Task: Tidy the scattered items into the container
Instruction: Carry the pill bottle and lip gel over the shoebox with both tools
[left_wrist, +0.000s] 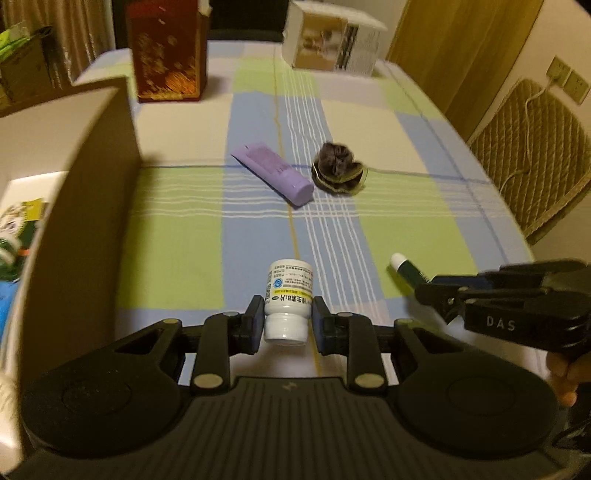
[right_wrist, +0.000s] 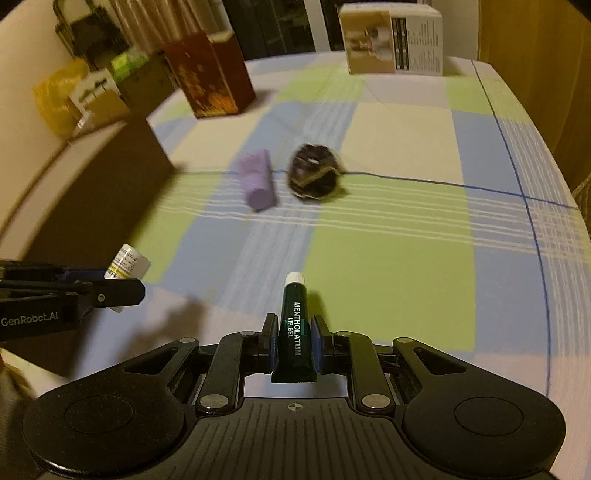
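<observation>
The left gripper (left_wrist: 284, 321) is clamped on a small white pill bottle (left_wrist: 287, 300), its blue-padded fingers (left_wrist: 254, 325) pressing the bottle's lower body and neck from either side; the bottle points forward, away from the tool, with its printed label facing up. The right gripper (right_wrist: 294, 345) is closed on a dark green lip gel tube (right_wrist: 294, 325), gripping it across the lower part of the barrel so that the white cap sticks out ahead of the fingertips and the flat crimped end lies back towards the tool body.

Both tools are held above a table covered in a checked cloth (left_wrist: 388, 206) of green, blue and cream. In the left wrist view the right gripper (left_wrist: 424, 291) comes in from the right edge with the tube's white cap showing ahead of it; in the right wrist view the left gripper (right_wrist: 125, 284) enters from the left edge, the bottle (right_wrist: 127, 263) tilted up in its grip.

Just to the left of the left gripper stands the tall brown wall of a cardboard box (left_wrist: 92, 192), open at the top. Well ahead of both tools a lilac tube (left_wrist: 273, 173) lies on the cloth, and just beside it on its right sits a dark scrunchie (left_wrist: 338, 168). Farther ahead stand a red carton (left_wrist: 166, 48) and a white printed box (left_wrist: 334, 40)
</observation>
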